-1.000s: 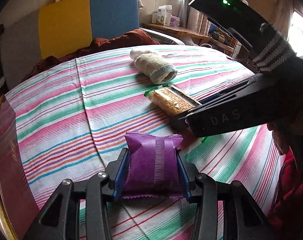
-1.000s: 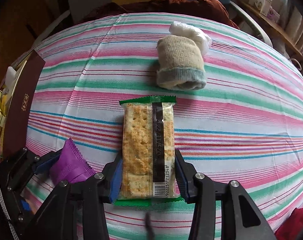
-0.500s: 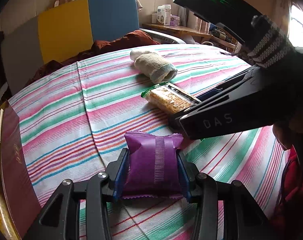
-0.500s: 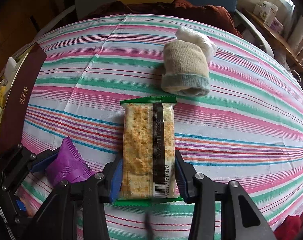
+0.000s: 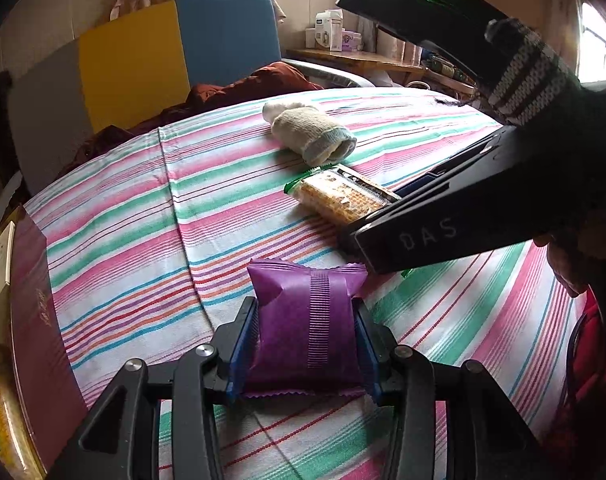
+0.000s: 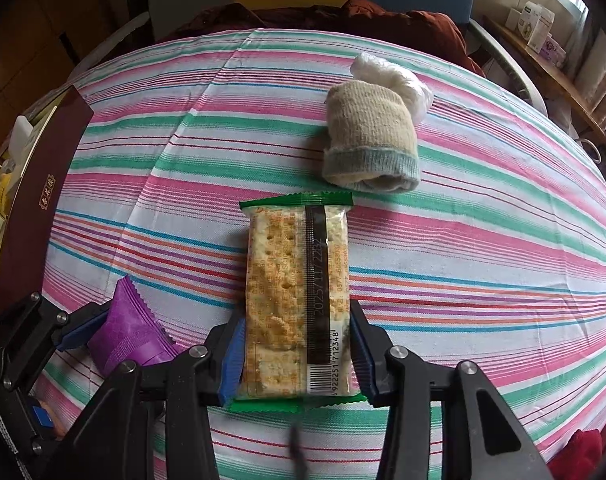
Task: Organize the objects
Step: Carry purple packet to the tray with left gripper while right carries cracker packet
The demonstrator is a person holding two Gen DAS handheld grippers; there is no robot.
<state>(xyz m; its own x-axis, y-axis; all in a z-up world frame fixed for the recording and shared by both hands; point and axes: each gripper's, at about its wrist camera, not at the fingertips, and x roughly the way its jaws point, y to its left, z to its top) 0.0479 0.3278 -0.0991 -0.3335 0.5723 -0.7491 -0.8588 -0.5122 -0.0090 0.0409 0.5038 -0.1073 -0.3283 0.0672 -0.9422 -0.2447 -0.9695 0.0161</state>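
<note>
My left gripper (image 5: 307,340) is shut on a purple snack packet (image 5: 307,320), held just above the striped tablecloth (image 5: 143,220). My right gripper (image 6: 297,344) is shut on a green-edged cracker packet (image 6: 297,292); it also shows in the left wrist view (image 5: 339,196). The purple packet (image 6: 131,332) and left gripper (image 6: 79,324) sit to the lower left in the right wrist view. A rolled beige sock (image 6: 369,136) with a white plastic bag (image 6: 395,76) tucked behind it lies beyond the crackers.
A dark red box (image 6: 35,200) stands at the table's left edge, with clutter behind it. A dark red cloth (image 5: 243,88) and a yellow-and-blue chair back (image 5: 175,52) are beyond the far edge. A shelf with small boxes (image 6: 539,32) is at the far right.
Both grippers have lifted a little with their packets still held; the table looks slightly farther away and more of the room shows. The sock has not moved.
</note>
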